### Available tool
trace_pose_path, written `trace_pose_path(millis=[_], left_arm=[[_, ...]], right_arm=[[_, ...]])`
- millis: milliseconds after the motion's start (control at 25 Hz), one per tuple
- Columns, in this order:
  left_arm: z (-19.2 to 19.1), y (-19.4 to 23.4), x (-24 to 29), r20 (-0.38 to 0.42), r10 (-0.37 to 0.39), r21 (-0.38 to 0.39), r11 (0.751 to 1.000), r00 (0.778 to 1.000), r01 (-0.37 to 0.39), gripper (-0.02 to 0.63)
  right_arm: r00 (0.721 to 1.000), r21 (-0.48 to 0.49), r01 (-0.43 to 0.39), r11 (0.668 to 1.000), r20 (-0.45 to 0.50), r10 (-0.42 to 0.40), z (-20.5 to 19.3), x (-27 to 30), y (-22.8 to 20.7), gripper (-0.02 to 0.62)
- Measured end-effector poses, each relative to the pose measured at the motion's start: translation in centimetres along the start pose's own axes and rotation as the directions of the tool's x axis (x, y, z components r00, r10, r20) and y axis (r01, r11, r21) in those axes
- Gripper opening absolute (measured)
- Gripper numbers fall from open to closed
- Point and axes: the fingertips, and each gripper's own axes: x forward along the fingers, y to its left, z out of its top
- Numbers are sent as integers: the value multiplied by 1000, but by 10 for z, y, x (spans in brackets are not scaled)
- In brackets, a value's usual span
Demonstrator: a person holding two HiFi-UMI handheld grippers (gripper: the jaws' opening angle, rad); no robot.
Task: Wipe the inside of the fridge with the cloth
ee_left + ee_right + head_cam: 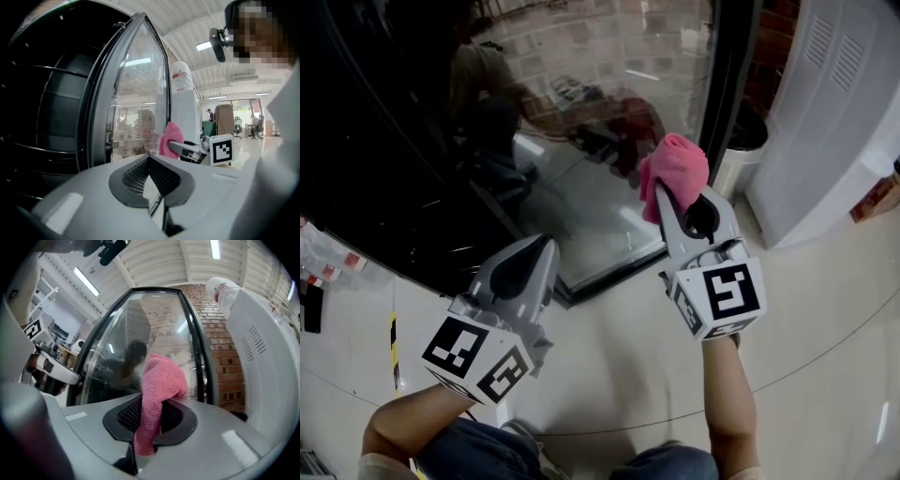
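the cloth (673, 173), pink and bunched, was pinched in the right claw (682, 199) at the centre right of the head view. most of it bulged past the tips, and a tail hung down between the jaws in the right gripper view. it was judged to be held that way so that a soft wad, rather than hard plastic, would meet the surfaces.

the cloth was held in front of the lower part of the glass door (609, 112), which was swung open. whether it touched the glass could not be told.

the fridge (375, 141) was shown as a dark cavity at the upper left of the frame, and its wire shelves (51, 70) were made out at the left of the left gripper view.

the left claw (542, 246) was pressed together with nothing between its jaws. it was held low, near the door's bottom edge at the lower centre left, above the floor (609, 356). it was judged to be left free for steadying the door.

wiping inside was judged not yet begun, since the cloth was outside the cavity and well apart from the shelves.
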Motion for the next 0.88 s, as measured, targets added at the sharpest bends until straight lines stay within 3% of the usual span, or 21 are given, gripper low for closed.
trace_pose_path(millis=[120,200,480,680,880], left_arm=[[-15,-3,6,-14,-15,14,1000,1000,16,-23],[-24,-1,7,-25,-11,14,1000,1000,11,-23],[-49,11,6,-92,15,0,1000,996,-15,-23],[-51,12,4,-104,15,25,1000,994,-13,-23],[-55,10,7,-116,8,41,999,993,-3,-23]], right_arm=[[997,75,-71,995,25,69,-13,-2,49,60],[992,67,-121,990,30,119,-25,-1,81,60],[972,102,-217,971,-72,225,-84,1,159,60],[957,68,-272,960,-89,277,-113,0,192,60],[960,32,-255,966,-107,257,-132,2,182,60]])
